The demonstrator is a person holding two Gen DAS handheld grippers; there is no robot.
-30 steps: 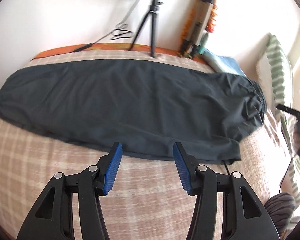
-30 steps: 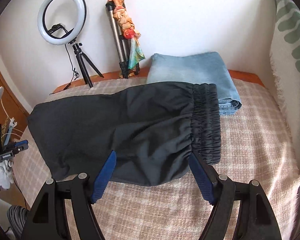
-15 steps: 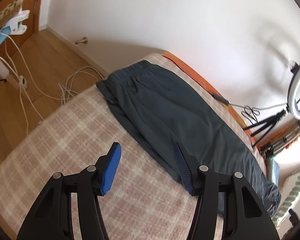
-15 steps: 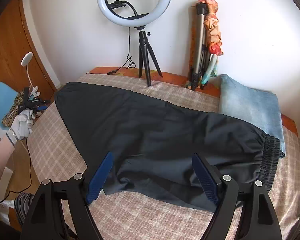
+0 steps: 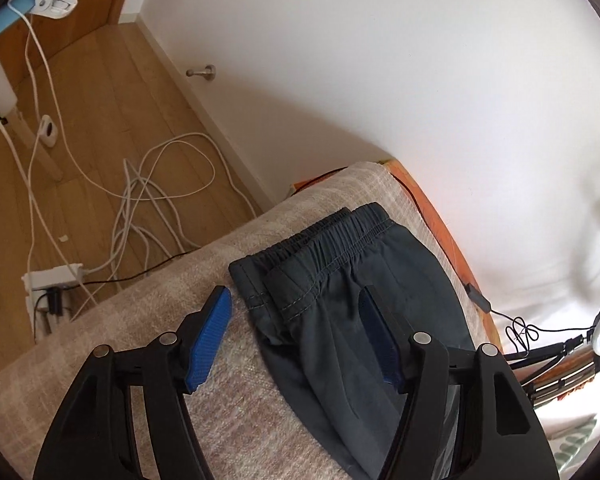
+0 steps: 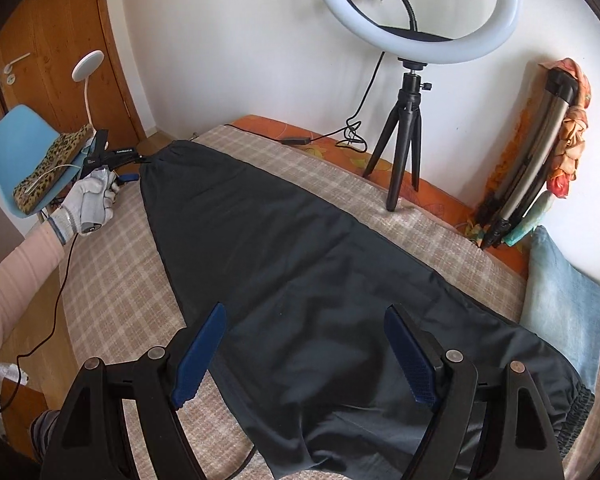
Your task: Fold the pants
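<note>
Dark grey pants [image 6: 300, 264] lie flat lengthwise on a plaid-covered bed [image 6: 112, 256], folded leg on leg. Their elastic leg cuffs [image 5: 316, 236] lie at the bed's left end, the waistband [image 6: 576, 404] at the right. My left gripper [image 5: 296, 344] is open and empty, hovering just over the cuff end with the cuffs between its blue pads. It also shows in the right wrist view [image 6: 124, 160], held by a gloved hand. My right gripper [image 6: 306, 354] is open and empty above the upper part of the pants.
A ring light on a black tripod [image 6: 404, 136] stands at the bed's far edge. A folded tripod with a scarf [image 6: 540, 152] leans on the wall. Folded light-blue jeans [image 6: 560, 308] lie at the right. White cables [image 5: 148, 184] and a blue chair [image 6: 24, 148] are on the floor to the left.
My left gripper has swung left along the pants and come down over the leg cuffs. My right gripper has moved from the waistband toward the middle. Both stayed open.
</note>
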